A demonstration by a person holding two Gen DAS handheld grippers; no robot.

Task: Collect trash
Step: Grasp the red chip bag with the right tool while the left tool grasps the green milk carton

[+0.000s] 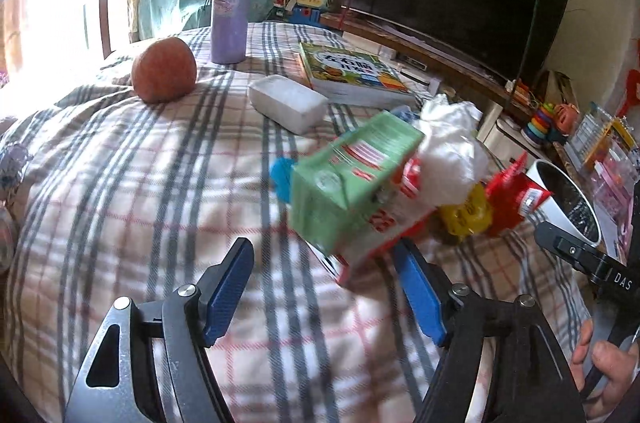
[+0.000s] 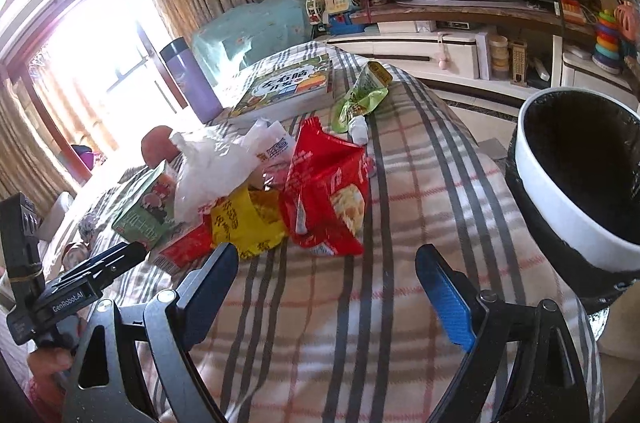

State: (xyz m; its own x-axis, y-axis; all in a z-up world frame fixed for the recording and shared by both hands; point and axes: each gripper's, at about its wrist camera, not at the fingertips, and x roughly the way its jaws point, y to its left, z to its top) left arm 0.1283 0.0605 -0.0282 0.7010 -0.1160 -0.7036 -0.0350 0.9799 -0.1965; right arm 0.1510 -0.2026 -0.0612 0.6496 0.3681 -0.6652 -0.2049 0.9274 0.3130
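**Left wrist view: trash heap on the bed, bin waiting, nothing collected yet**

Left wrist view puts a green and red carton [image 1: 352, 191] just ahead of the left gripper [image 1: 324, 287], whose blue fingers are spread wide with nothing between them; the carton's lower edge seems near the right-hand finger, but I cannot tell if they touch. Against the carton lie a crumpled white plastic bag [image 1: 452, 151], a yellow wrapper [image 1: 466, 213] and a red snack bag [image 1: 512, 197], all heaped together on the checked blanket [image 1: 140, 191].

From the right wrist camera, the right gripper [image 2: 326, 287] is likewise released and empty, hovering over bare blanket short of the red snack bag. A green wrapper [image 2: 360, 95] lies apart, further back beside a picture book [image 2: 288, 87]. The bin [image 2: 560, 203], white-rimmed with a dark liner, stands just off the bed's edge to the right; what shows of its inside looks dark and empty.

By my judgement the task is at its start: every piece of trash remains on the bed. The apple [image 1: 164, 69], purple flask [image 1: 230, 7] and white box [image 1: 288, 101] look like keepers.
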